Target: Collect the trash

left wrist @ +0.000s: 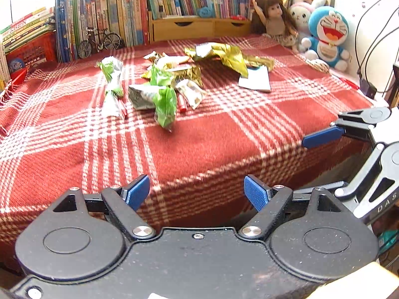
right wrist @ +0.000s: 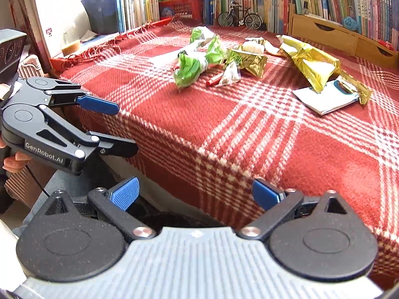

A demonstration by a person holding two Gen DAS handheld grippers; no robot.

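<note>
Crumpled wrappers lie in a pile on the red plaid cloth (left wrist: 224,134): a green wrapper (left wrist: 164,107), a green-and-silver one (left wrist: 112,84), a gold wrapper (left wrist: 224,54) and a white card (left wrist: 255,78). The right wrist view shows the same green wrapper (right wrist: 192,67), gold wrapper (right wrist: 311,64) and white card (right wrist: 326,97). My left gripper (left wrist: 197,194) is open and empty, hovering at the table's near edge, short of the pile. My right gripper (right wrist: 195,194) is open and empty too, also at the near edge. Each gripper appears in the other's view: right gripper (left wrist: 321,137), left gripper (right wrist: 114,127).
Rows of books (left wrist: 124,12) line the back, with a model bicycle (left wrist: 99,41) and wooden drawers (left wrist: 199,26). A doll (left wrist: 274,17) and plush toys (left wrist: 326,35) sit at the back right. A hand (right wrist: 12,160) holds the left gripper. Black cables (left wrist: 369,44) hang at the right.
</note>
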